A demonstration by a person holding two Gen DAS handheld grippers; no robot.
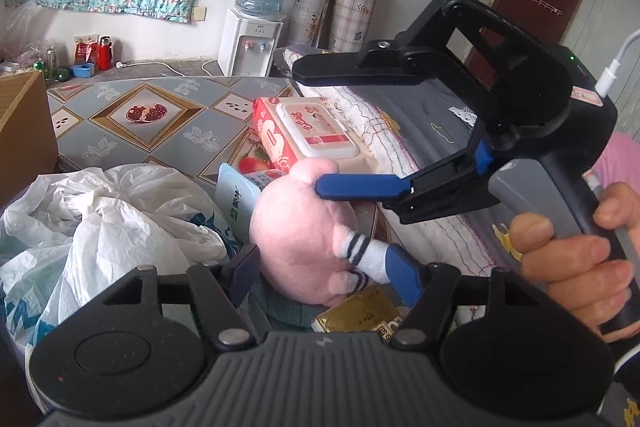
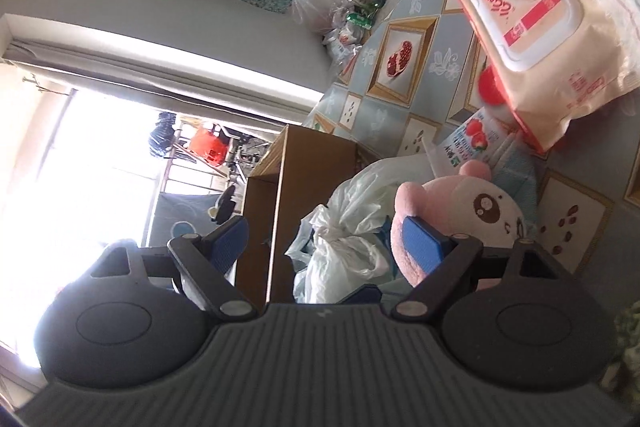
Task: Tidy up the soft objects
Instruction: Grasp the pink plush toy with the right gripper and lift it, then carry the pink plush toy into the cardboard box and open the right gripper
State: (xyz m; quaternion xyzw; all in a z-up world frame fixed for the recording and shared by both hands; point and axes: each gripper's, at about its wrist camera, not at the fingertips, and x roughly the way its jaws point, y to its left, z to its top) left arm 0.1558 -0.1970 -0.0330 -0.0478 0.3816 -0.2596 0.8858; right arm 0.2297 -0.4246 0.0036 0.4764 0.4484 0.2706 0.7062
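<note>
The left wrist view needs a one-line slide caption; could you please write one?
Pink plush sits between the left hand-held gripper's fingers, with the right hand-held gripper alongside.

The right gripper (image 2: 326, 243) stands with its jaws wide apart, nothing clamped between them; its right blue pad (image 2: 424, 243) lies against the side of a pink plush toy (image 2: 460, 211), its left pad (image 2: 228, 239) is in open air; a crumpled white plastic bag (image 2: 344, 235) sits just beside the toy; a cardboard box (image 2: 280, 187) stands beyond the bag; a pack of wet wipes (image 2: 536, 39) rests on the patterned tablecloth (image 2: 404, 67); a small strawberry carton (image 2: 468, 143) lies between pack and toy.
</note>
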